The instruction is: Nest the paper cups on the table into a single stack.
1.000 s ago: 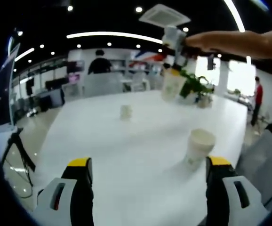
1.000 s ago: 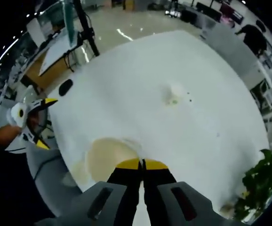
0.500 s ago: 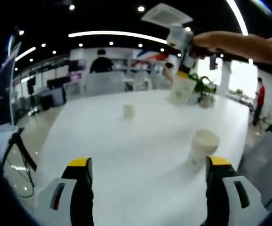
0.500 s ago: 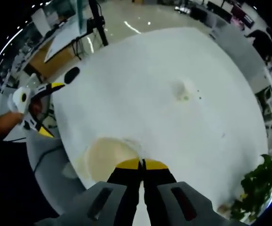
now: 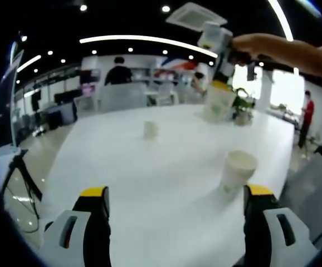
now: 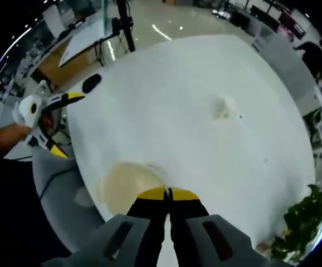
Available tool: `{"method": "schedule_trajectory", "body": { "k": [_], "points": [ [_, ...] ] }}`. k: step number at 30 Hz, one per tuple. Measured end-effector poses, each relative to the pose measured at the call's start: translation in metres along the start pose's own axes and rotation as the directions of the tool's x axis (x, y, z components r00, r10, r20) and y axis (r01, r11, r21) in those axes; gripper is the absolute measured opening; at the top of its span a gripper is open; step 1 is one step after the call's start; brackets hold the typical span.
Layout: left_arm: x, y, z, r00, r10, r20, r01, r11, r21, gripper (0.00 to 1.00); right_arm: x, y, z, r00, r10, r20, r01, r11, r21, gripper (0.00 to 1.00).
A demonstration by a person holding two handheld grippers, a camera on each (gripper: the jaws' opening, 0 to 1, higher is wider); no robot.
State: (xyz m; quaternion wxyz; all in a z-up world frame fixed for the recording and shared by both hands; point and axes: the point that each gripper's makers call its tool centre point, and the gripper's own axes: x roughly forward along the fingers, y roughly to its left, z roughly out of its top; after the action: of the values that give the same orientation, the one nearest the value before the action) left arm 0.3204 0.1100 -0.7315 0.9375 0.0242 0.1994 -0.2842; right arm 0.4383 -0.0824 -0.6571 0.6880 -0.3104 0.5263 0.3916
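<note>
Progress: no stack yet as far as I can judge; three cups are well apart, so nearly all the nesting is left.
Held cup: my right gripper pinches its rim and carries it high above the table, up and right of my left jaws; in the right gripper view the same cup hangs just left of my clenched jaw tips, mouth up.
Right gripper: jaws clamped on the held cup's wall, yellow tips together.
Left gripper: jaws spread wide and holding nothing; it shows again at the left of the right gripper view, off the table's edge.
Near cup: upright on the table, just ahead of my left gripper's right jaw, not touching it.
Far cup: small, standing near mid-table, well ahead between my left jaws; in the right gripper view it lies far ahead and right of the tips.
Left to do: by my judgement, lower the held cup into one standing cup, then gather the third.
Table: white, smooth, broad, rounded edge.
Plant: green leaves at the table's far right side.
Room: open office, dark ceiling with strip lights, glossy floor, tripod left of my left jaws, person in red standing far right.
</note>
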Motion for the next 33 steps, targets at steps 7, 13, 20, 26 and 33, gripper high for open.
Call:
{"method": "schedule_trajectory", "body": {
  "k": [7,13,20,26,33],
  "points": [
    [0.0,-0.003,0.001,1.0,-0.011,-0.008,0.011,1.0,0.015,0.98,0.0,-0.001,-0.007,1.0,-0.003,-0.001,0.003,1.0,0.005,0.0],
    [0.001,-0.004,0.002,1.0,-0.013,-0.008,0.013,1.0,0.013,0.98,0.0,0.004,-0.014,1.0,-0.007,-0.007,0.007,1.0,0.002,0.0],
    [0.003,-0.008,0.0,1.0,-0.02,-0.015,0.02,1.0,0.021,0.98,-0.003,0.016,-0.016,1.0,0.004,-0.008,-0.004,1.0,-0.007,0.0],
    [0.001,-0.006,-0.001,1.0,-0.015,-0.017,0.015,1.0,0.019,0.98,-0.002,0.024,-0.018,1.0,0.002,-0.013,-0.002,1.0,-0.017,0.0],
    [0.001,-0.006,-0.001,1.0,-0.012,-0.014,0.012,1.0,0.014,0.98,-0.003,0.036,-0.021,1.0,0.015,-0.013,-0.016,0.999,-0.036,0.0]
  ]
}}
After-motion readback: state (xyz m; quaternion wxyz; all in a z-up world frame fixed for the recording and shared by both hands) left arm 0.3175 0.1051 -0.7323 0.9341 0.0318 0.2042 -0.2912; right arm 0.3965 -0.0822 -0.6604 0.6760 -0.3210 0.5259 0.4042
